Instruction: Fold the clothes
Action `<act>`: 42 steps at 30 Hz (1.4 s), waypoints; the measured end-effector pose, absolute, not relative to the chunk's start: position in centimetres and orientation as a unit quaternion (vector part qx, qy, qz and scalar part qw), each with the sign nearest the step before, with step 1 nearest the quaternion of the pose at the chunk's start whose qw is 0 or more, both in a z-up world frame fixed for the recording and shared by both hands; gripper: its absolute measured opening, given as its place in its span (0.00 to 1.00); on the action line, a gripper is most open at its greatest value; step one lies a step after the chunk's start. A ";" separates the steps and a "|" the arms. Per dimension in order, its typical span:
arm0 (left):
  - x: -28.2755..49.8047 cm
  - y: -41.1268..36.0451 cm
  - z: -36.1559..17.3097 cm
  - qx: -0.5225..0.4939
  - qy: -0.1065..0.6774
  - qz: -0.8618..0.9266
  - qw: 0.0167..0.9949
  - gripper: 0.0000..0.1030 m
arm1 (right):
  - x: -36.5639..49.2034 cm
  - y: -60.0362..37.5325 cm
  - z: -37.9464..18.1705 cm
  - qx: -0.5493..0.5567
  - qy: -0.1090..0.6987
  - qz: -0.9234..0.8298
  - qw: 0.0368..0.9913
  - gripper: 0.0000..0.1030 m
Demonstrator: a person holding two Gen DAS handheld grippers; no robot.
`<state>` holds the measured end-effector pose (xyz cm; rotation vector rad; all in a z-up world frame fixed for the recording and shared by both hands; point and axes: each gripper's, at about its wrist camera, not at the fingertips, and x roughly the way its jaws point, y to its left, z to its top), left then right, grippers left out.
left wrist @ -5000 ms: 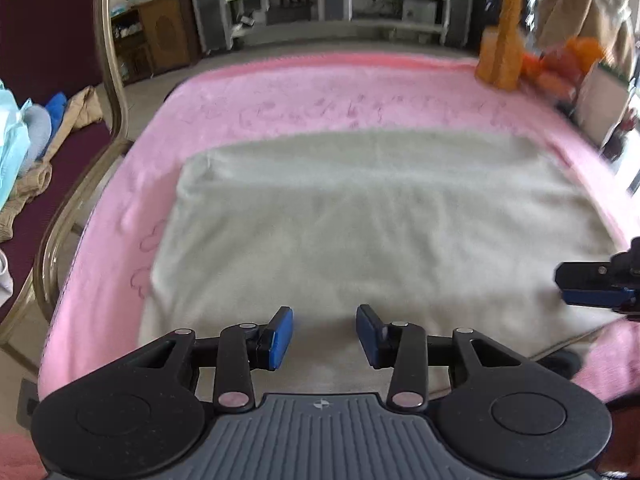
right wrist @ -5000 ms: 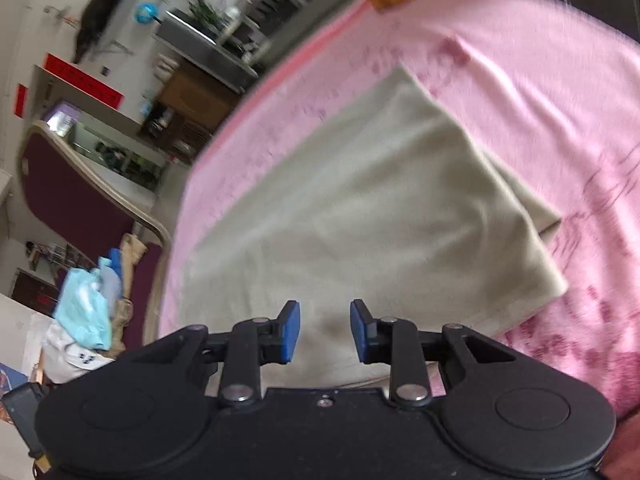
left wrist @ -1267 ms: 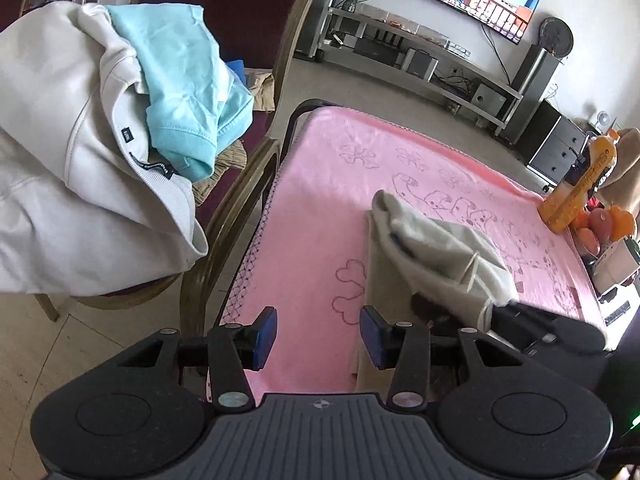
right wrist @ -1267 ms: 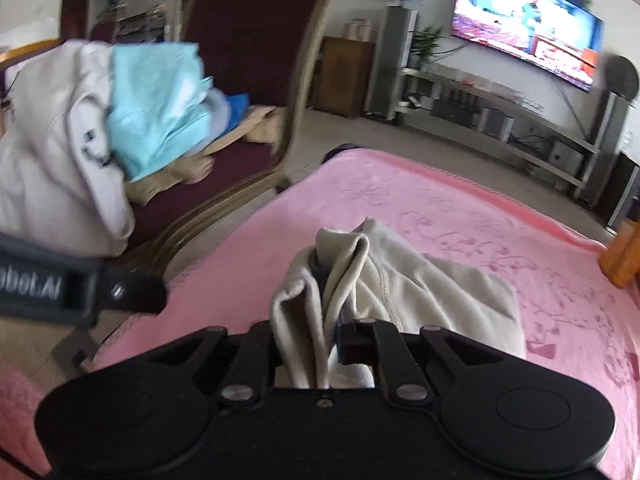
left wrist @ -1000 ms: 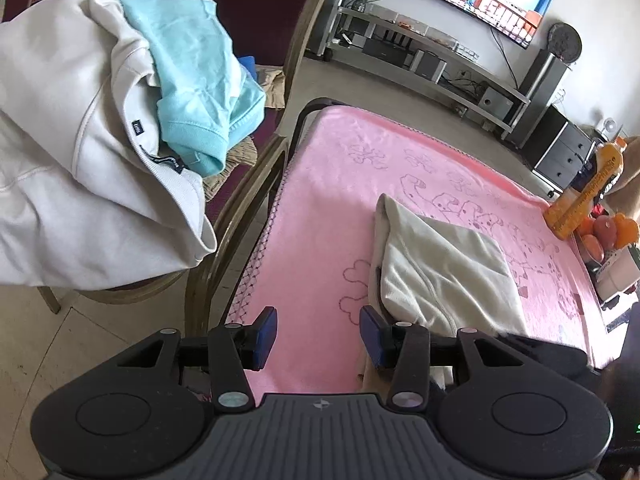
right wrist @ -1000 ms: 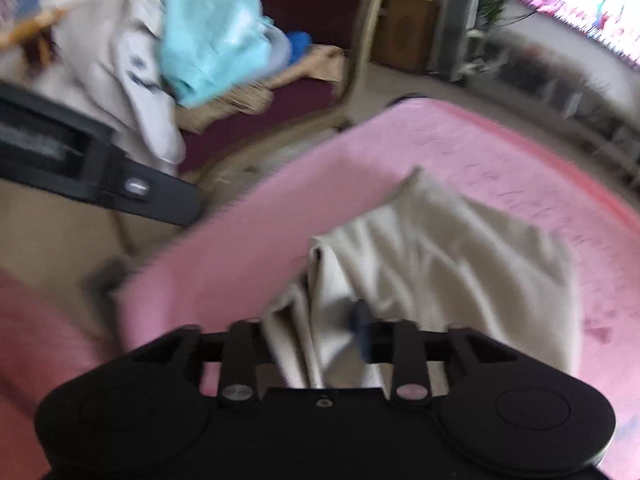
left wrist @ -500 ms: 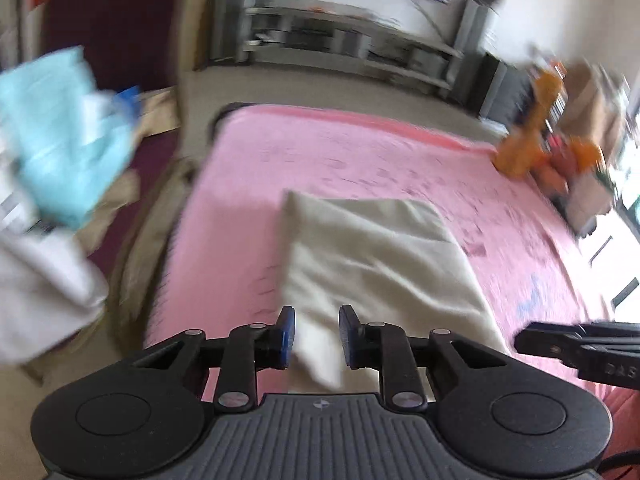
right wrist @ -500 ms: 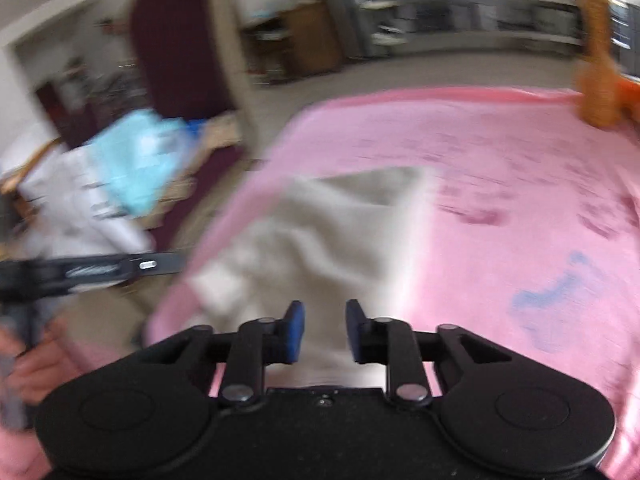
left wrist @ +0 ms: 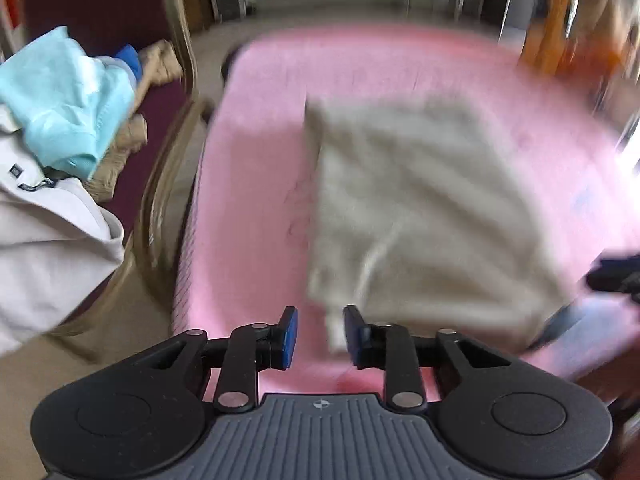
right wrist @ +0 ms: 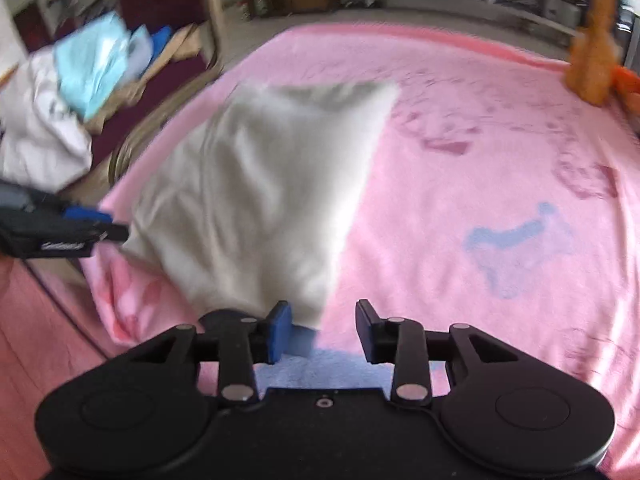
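Pink blanket (right wrist: pixel 460 128) bears the folded beige garment (right wrist: pixel 260 184); both grippers' jaws stand parted, the right just widening, pinching nothing

Left gripper (left wrist: pixel 317 330) hovers, fingers parted, at beige garment's (left wrist: pixel 420 216) corner.

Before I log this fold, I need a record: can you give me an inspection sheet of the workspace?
Surface: pink blanket, printed figures, covers the table.
Job's things: beige garment folded, lying near the blanket's front left corner.
Clutter: orange items at the far right edge.
Grippers: left tool open, garment corner between its pads; right tool open, jaws just opening, at the garment's near edge.
Cables: nothing seen.
Surroundings: chair piled with clothes; shelving behind, blurred.
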<state>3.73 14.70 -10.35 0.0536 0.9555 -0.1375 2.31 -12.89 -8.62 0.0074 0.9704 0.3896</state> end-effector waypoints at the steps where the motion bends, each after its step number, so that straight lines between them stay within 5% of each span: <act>1: 3.4 15.0 -9.5 0.003 0.436 -0.081 0.896 0.24 | 2.3 -13.2 -8.1 0.019 0.454 0.189 0.870 0.22; 3: 3.2 14.5 -8.8 -0.011 0.407 -0.106 0.907 0.24 | 2.5 -13.5 -7.3 0.056 0.437 0.203 0.875 0.13; 13: 2.9 6.5 -13.7 0.147 0.484 -0.183 0.843 0.22 | 3.0 -8.3 -11.3 0.015 0.484 0.242 0.841 0.12; 22: 3.6 10.5 -6.2 0.028 0.378 -0.181 0.908 0.22 | 3.6 -11.5 -2.9 0.006 0.425 0.226 0.877 0.13; 26: 6.6 9.9 -5.5 0.025 0.367 -0.155 0.917 0.30 | 5.8 -12.2 -0.3 -0.010 0.392 0.224 0.892 0.20; 30: 10.7 9.1 -7.4 0.012 0.405 -0.139 0.904 0.26 | 8.9 -12.3 -2.0 0.009 0.395 0.210 0.894 0.20; 41: 19.8 8.2 -13.8 -0.003 0.436 -0.126 0.891 0.12 | 19.7 -11.9 -12.7 0.272 0.461 0.273 0.799 0.19; 42: 20.3 8.7 -14.5 -0.012 0.436 -0.117 0.892 0.13 | 20.6 -11.9 -14.1 0.287 0.476 0.274 0.785 0.13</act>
